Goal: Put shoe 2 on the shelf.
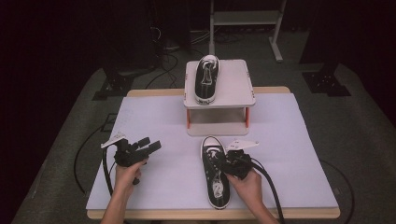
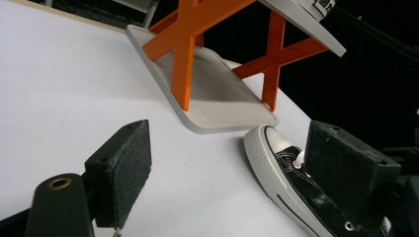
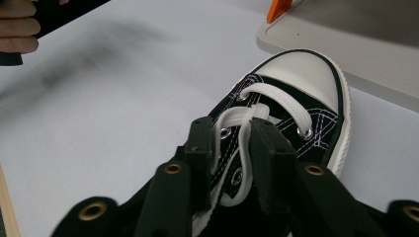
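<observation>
A: Report the right gripper (image 3: 231,143).

B: Its jaws stand narrow over the tongue of the near shoe (image 3: 291,106). A loop of white lace (image 3: 243,148) runs between the two pads. The gap at each pad face is small, but whether the pads actually press on the lace cannot be told from the right gripper view. In the high view this gripper sits beside the shoe's lacing, held by the right hand (image 1: 250,184).

A: And the left gripper (image 2: 225,173)?

B: Jaws wide apart, nothing between them. It hovers over the white mat (image 1: 168,186), well apart from the shoe, pointing toward its toe cap.

A: Location of the shoe?

B: On the mat at the front of the table, toe pointing at the small two-tier rack (image 1: 219,91), just short of the rack's lower shelf. A matching second shoe (image 1: 207,77) lies on the rack's top shelf.

A: Progress?

B: Judged from the layout: one shoe is already stored, one remains on the mat. The lace work on the near shoe appears to be at its start; the laces lie loose and untied.
</observation>
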`<act>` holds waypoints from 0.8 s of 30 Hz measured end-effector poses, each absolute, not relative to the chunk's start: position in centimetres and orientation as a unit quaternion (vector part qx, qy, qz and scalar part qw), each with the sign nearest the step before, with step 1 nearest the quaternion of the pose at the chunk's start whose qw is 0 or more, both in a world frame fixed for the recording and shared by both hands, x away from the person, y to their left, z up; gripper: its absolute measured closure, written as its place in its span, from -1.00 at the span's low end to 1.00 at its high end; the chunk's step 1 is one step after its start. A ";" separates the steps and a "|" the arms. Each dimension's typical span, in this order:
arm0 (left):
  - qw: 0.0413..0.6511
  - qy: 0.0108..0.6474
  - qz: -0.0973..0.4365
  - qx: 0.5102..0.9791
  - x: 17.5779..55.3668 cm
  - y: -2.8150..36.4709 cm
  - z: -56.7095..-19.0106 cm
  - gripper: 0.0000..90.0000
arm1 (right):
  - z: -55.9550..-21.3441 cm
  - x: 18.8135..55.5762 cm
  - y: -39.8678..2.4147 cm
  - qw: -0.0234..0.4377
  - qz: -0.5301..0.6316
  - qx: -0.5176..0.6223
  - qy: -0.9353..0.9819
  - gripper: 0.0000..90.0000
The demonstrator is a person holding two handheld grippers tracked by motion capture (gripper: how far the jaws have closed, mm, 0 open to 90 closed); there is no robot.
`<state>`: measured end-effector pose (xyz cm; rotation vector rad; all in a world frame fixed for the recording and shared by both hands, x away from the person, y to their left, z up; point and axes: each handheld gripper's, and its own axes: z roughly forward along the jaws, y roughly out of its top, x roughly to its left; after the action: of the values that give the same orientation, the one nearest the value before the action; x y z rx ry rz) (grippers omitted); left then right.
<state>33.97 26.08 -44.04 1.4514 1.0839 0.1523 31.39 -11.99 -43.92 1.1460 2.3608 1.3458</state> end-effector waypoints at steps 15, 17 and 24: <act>0.616 0.472 0.064 0.628 34.0 26.0 -44.0 -0.60 | -45.2 32.9 -14.8 -0.028 0.530 0.438 0.725 0.88; 0.616 0.471 0.064 0.628 34.0 26.0 -44.0 -0.60 | -45.1 32.8 -14.8 -0.026 0.530 0.440 0.724 0.90; 0.617 0.471 0.064 0.627 34.0 26.2 -44.0 -0.60 | -45.1 32.9 -15.0 -0.031 0.542 0.448 0.711 0.92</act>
<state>33.96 26.23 -44.00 1.4441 1.0836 0.1476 32.88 -15.03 -45.10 1.4350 2.2793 1.7362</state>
